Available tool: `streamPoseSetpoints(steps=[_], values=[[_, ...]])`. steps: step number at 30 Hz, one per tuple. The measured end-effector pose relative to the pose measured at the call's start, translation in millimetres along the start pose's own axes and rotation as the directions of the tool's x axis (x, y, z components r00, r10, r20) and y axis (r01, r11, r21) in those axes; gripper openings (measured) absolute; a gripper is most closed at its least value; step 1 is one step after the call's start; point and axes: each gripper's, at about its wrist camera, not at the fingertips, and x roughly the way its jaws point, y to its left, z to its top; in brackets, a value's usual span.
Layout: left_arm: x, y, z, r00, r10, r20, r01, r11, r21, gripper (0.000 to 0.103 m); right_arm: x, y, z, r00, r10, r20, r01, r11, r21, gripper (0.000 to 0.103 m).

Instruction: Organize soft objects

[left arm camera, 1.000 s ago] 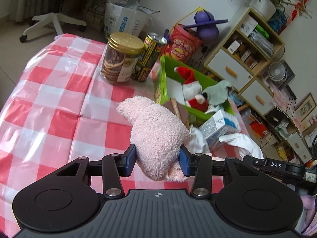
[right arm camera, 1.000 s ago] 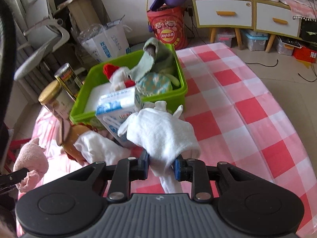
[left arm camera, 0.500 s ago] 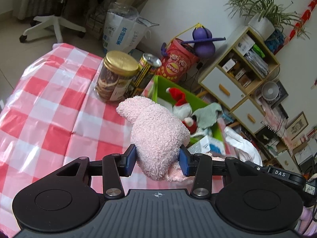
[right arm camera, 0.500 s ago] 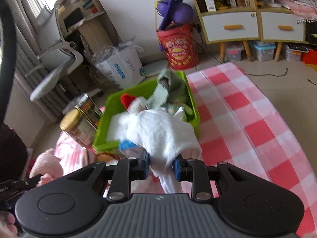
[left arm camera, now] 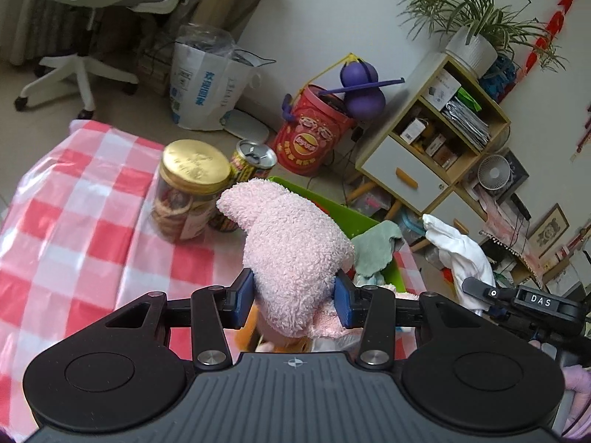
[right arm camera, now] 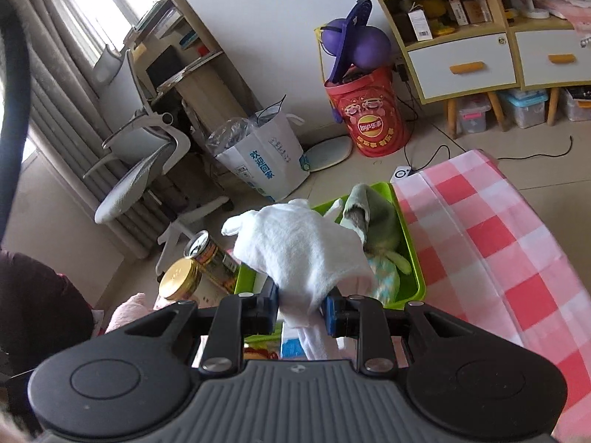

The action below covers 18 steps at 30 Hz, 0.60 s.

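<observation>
My left gripper (left arm camera: 293, 301) is shut on a fluffy pink plush (left arm camera: 291, 251) and holds it above the red-checked table (left arm camera: 74, 229). My right gripper (right arm camera: 301, 310) is shut on a white cloth (right arm camera: 303, 247), held above the green bin (right arm camera: 410, 243). The white cloth also shows in the left wrist view (left arm camera: 461, 254), with the right gripper under it. The green bin (left arm camera: 343, 214) holds a grey-green cloth (left arm camera: 373, 247) and a pale patterned soft toy (right arm camera: 384, 273). The pink plush shows at the lower left of the right wrist view (right arm camera: 129, 310).
A gold-lidded jar (left arm camera: 188, 192) and a tall can (left arm camera: 247, 181) stand on the table left of the bin. A red snack bucket (right arm camera: 369, 118), a white bag (right arm camera: 266, 158), an office chair (right arm camera: 144, 162) and shelves (left arm camera: 436, 147) stand beyond the table.
Both grippers have risen with their loads. The table and bin sit lower and farther in both views. The tissue box and Santa toy have dropped out of sight behind the held items.
</observation>
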Motion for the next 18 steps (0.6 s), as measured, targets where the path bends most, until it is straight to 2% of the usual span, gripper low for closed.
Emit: streamPoseSetpoints(steps=[5, 12, 15, 18], values=[[31, -14, 18, 0.999, -0.028, -0.028, 0.030, 0.997, 0.068, 0.044, 22, -5, 12, 0.999, 0.041, -0.028, -0.040, 0.999, 0.013, 0.009], [87, -35, 28, 0.995, 0.004, -0.098, 0.014, 0.984, 0.175, 0.045, 72, -6, 22, 0.984, 0.088, -0.154, -0.086, 0.996, 0.017, 0.009], [113, -43, 27, 0.994, 0.039, -0.103, -0.010, 0.964, 0.265, 0.045, 94, -6, 27, 0.974, 0.098, -0.204, -0.097, 0.995, 0.014, 0.009], [139, -46, 23, 0.988, 0.106, -0.117, -0.060, 0.938, 0.342, 0.045, 115, -10, 30, 0.964, 0.082, -0.254, -0.081, 0.997, 0.014, 0.008]])
